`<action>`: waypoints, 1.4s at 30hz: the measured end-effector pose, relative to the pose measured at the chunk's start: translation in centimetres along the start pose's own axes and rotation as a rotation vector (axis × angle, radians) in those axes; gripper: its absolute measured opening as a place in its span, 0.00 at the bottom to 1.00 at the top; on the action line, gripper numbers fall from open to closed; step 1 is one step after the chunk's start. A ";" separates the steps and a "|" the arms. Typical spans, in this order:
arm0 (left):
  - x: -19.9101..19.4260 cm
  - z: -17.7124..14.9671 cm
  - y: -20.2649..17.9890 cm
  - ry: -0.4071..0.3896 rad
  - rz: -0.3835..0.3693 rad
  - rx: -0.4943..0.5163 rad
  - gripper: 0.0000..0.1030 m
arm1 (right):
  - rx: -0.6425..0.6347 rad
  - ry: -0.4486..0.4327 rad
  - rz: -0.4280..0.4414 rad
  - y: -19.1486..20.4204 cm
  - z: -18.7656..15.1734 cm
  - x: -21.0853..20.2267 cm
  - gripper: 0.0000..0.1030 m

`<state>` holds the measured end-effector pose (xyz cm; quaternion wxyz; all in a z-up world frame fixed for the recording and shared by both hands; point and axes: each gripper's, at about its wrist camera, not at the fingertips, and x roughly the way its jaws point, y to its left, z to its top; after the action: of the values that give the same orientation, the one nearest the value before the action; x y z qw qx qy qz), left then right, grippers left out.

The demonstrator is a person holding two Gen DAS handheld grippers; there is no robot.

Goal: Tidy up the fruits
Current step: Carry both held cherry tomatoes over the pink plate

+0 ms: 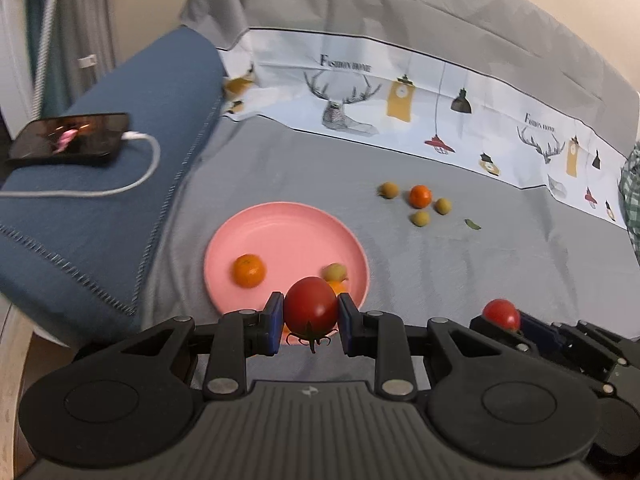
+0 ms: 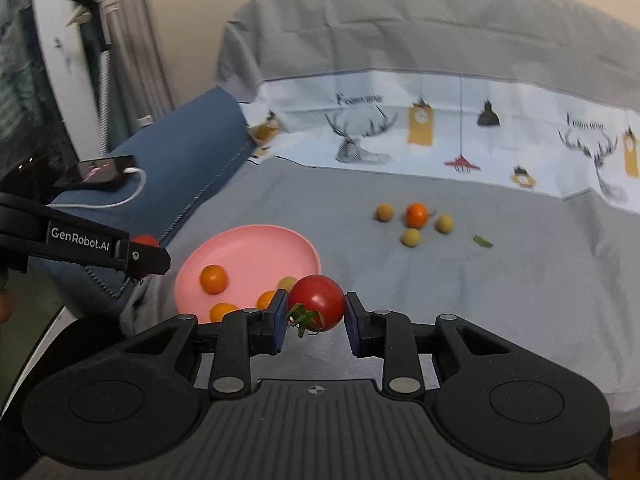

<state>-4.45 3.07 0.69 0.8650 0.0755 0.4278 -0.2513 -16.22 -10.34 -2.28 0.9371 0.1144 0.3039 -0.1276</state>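
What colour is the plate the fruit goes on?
Pink plate, clearest in the left wrist view.

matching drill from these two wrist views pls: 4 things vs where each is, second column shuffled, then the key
Things:
1. tomato with stem pointing down
2. phone
3. green leaf
4. pink plate

Places:
A. on the blue cushion, white cable plugged in
B. loose on the grey cloth, right of the small fruit cluster
C. clamped in the left hand-held gripper
D. on the grey cloth near the cushion, holding oranges and a greenish fruit

Pairs: 1-C, 2-A, 3-B, 4-D
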 end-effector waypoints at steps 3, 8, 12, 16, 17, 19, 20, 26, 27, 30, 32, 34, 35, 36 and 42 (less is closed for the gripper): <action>-1.4 -1.1 0.5 -0.023 0.015 -0.007 0.30 | -0.012 -0.028 0.002 0.5 -0.2 -1.5 0.30; -3.3 -2.2 1.1 -0.050 0.014 -0.030 0.30 | -0.025 -0.067 0.002 1.1 -0.3 -3.2 0.30; -4.2 -2.6 1.2 -0.065 0.015 -0.029 0.30 | -0.033 -0.093 0.006 1.5 -0.6 -4.1 0.30; -4.4 -2.8 1.2 -0.067 0.010 -0.032 0.30 | -0.028 -0.105 0.003 1.4 -0.7 -4.5 0.30; -4.4 -2.8 1.2 -0.067 0.009 -0.033 0.30 | -0.028 -0.104 0.002 1.4 -0.7 -4.6 0.30; -4.3 -2.8 1.2 -0.068 0.008 -0.034 0.30 | -0.029 -0.102 0.001 1.4 -0.7 -4.5 0.30; -4.3 -2.7 1.3 -0.069 0.008 -0.033 0.30 | -0.029 -0.101 0.000 1.4 -0.7 -4.4 0.30; -3.9 -2.7 1.4 -0.062 0.007 -0.038 0.30 | -0.027 -0.088 -0.004 1.5 -0.7 -4.0 0.30; -3.8 -2.7 1.5 -0.060 0.007 -0.040 0.30 | -0.027 -0.086 -0.004 1.5 -0.7 -4.0 0.30; -3.6 -2.7 1.5 -0.056 0.007 -0.044 0.30 | -0.026 -0.078 -0.005 1.7 -0.7 -3.7 0.30; -3.5 -2.6 1.6 -0.053 0.006 -0.046 0.30 | -0.027 -0.074 -0.005 1.7 -0.7 -3.6 0.30; -3.4 -2.6 1.7 -0.050 0.007 -0.049 0.30 | -0.028 -0.070 -0.006 1.7 -0.7 -3.5 0.30; -3.3 -2.5 1.7 -0.050 0.007 -0.050 0.30 | -0.030 -0.069 -0.006 1.7 -0.7 -3.4 0.30; -3.2 -2.5 1.7 -0.049 0.006 -0.050 0.30 | -0.030 -0.067 -0.006 1.7 -0.7 -3.3 0.30; -2.8 -2.4 1.9 -0.041 0.005 -0.058 0.30 | -0.032 -0.056 -0.010 1.8 -0.6 -2.9 0.30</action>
<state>-6.66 6.56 1.22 0.8760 0.0463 0.4170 -0.2379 -18.27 -8.03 -0.76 0.9463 0.0942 0.2802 -0.1307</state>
